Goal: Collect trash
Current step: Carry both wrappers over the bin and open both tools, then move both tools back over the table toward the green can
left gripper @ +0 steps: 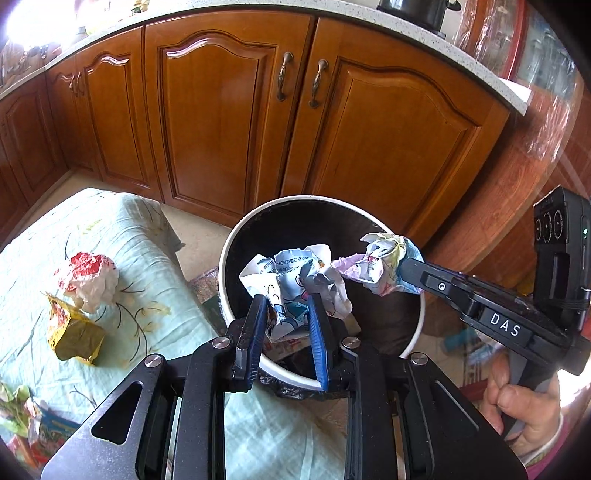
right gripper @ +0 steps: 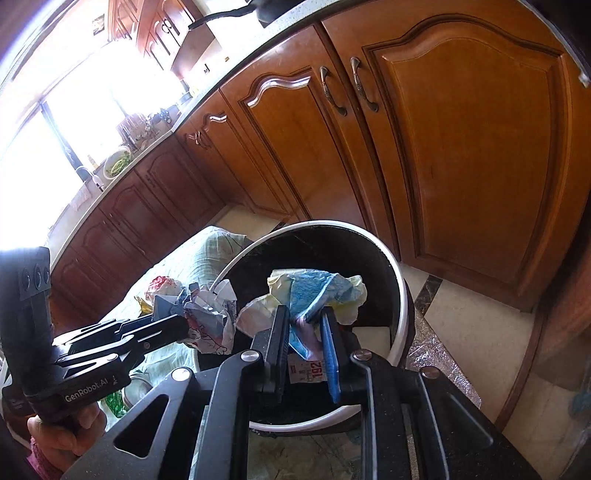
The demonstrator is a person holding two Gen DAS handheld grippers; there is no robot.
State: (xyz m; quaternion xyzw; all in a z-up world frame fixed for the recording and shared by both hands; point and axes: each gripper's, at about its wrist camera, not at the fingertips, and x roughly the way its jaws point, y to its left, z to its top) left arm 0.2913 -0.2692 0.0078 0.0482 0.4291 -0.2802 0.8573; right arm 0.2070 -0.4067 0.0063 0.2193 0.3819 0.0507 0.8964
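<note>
A round bin [left gripper: 236, 236] with a white rim and black liner stands on the floor by the cabinets; it also shows in the right wrist view [right gripper: 400, 295]. My left gripper [left gripper: 286, 306] is shut on a crumpled white and blue wrapper [left gripper: 291, 277] held over the bin's mouth. My right gripper [right gripper: 304, 321] is shut on a crumpled blue and yellow wrapper [right gripper: 317, 291], also over the bin. Each gripper shows in the other's view, the right gripper [left gripper: 404, 275] and the left gripper [right gripper: 177, 321]. A red and white paper ball [left gripper: 90, 277] and a yellow-green packet [left gripper: 72, 330] lie on the cloth-covered surface [left gripper: 122, 236].
Wooden cabinet doors [left gripper: 229, 122] with metal handles stand close behind the bin. More colourful wrappers [left gripper: 22, 421] lie at the cloth's near left edge. Tiled floor [right gripper: 476, 328] lies right of the bin. A countertop [left gripper: 369, 26] runs above the cabinets.
</note>
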